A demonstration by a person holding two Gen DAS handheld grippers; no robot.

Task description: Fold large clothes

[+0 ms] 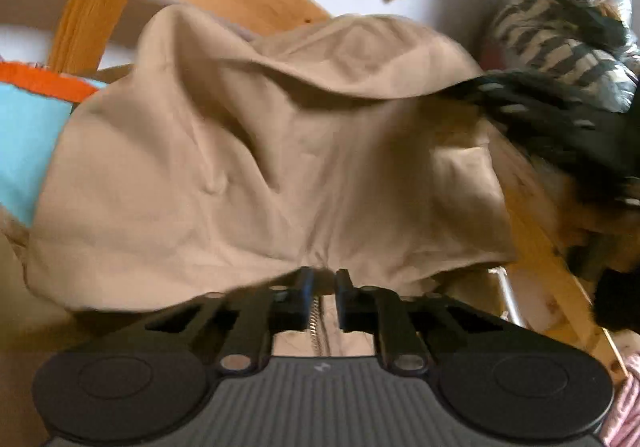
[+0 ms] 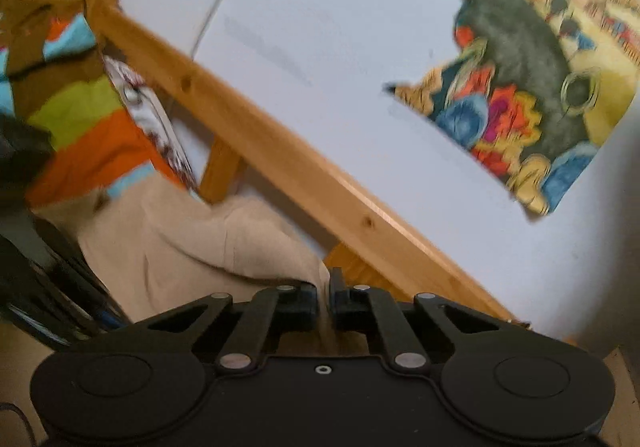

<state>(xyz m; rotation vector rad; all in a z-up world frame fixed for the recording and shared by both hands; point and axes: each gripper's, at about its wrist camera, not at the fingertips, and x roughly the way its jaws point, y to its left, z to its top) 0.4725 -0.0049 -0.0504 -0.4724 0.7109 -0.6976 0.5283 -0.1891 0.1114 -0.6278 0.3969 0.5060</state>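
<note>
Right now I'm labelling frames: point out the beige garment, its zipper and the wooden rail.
beige garment [image 1: 248, 167], left wrist view, middle of the draped cloth.
zipper [image 1: 316, 321], left wrist view, metal teeth between the fingers.
wooden rail [image 2: 280, 151], right wrist view, mid-length.

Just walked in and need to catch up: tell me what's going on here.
A person is folding a large beige garment with two hand-held tools. The left tool is shut on the fabric near a metal zipper, and the cloth billows in front of it. The right tool is shut on another part of the same garment, beside a wooden rail. The fold is not yet finished.
</note>
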